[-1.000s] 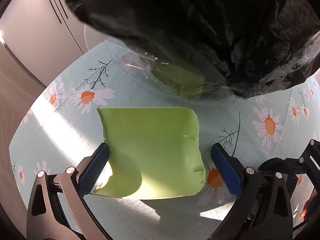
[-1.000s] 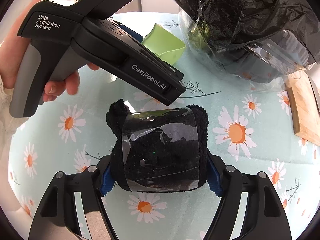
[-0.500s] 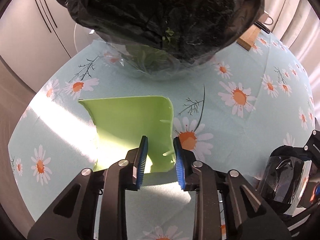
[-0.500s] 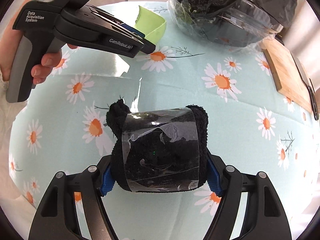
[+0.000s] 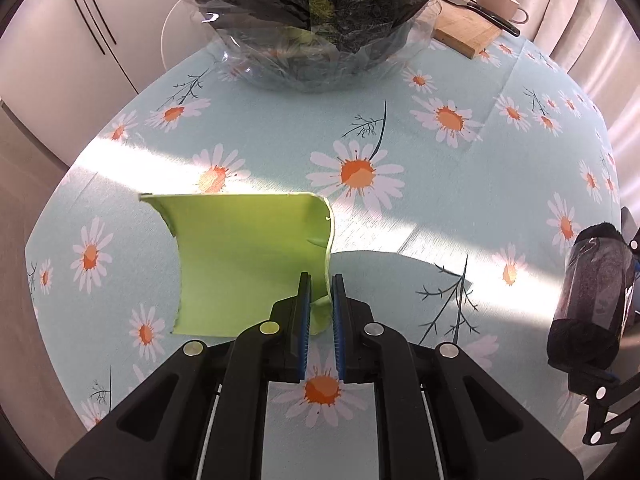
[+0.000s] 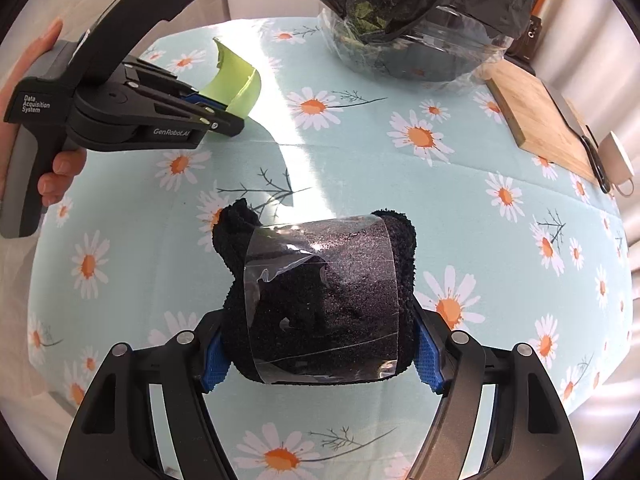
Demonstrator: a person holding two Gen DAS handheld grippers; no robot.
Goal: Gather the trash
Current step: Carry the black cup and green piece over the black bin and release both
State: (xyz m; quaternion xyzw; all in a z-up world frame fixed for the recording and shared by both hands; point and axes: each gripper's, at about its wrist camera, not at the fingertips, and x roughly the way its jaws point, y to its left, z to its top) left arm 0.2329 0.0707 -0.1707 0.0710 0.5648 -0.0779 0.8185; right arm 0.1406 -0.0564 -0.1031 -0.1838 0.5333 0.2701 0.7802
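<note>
My left gripper is shut on the near right corner of a torn lime-green piece of plastic, held just above the daisy tablecloth; both show in the right wrist view, the gripper and the piece. My right gripper is shut on a black fuzzy bundle wrapped in clear tape, also seen at the right edge of the left wrist view. A clear bin lined with a black trash bag stands at the far side of the table.
A wooden cutting board with a knife and a white cup lie at the far right. The daisy tablecloth covers the round table. White cabinet doors stand behind on the left.
My left gripper closed on the green piece's corner and pulled back from the bin, lifting it. My right gripper kept hold of the black bundle and drew back a little.
</note>
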